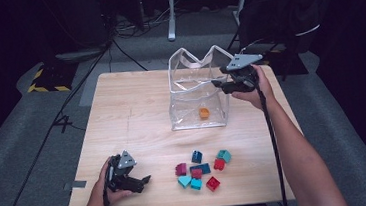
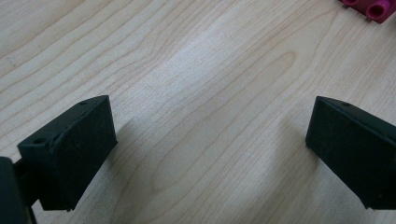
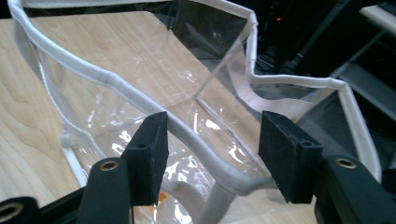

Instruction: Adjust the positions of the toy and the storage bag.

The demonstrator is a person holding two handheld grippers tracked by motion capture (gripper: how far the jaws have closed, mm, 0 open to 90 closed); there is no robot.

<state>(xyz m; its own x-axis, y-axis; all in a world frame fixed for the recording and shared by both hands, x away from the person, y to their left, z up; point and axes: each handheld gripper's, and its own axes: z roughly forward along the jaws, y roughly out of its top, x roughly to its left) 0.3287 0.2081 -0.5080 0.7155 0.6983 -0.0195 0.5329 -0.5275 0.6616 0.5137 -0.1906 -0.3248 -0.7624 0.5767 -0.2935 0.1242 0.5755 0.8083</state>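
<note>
Hovering over the clear bag, the right gripper stood parted, white rim between its fingers. Left gripper gaped wide above bare table

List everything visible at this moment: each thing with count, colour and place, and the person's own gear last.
clear bag: one, see-through with white trim, standing open at the table's far middle.
orange block: one, orange, inside the clear bag on its bottom.
loose blocks: about eight, teal, red and magenta, clustered on the near table in front of the bag.
table: one, light wood, under everything.
cables: several, black, on the grey floor to the left.
jacket: one, dark, draped over something behind the table at right.
left gripper: one, black, resting low on the near left table, jaws wide apart, nothing between them.
right gripper: one, black, at the bag's right top rim; the white rim runs between its open jaws.
</note>
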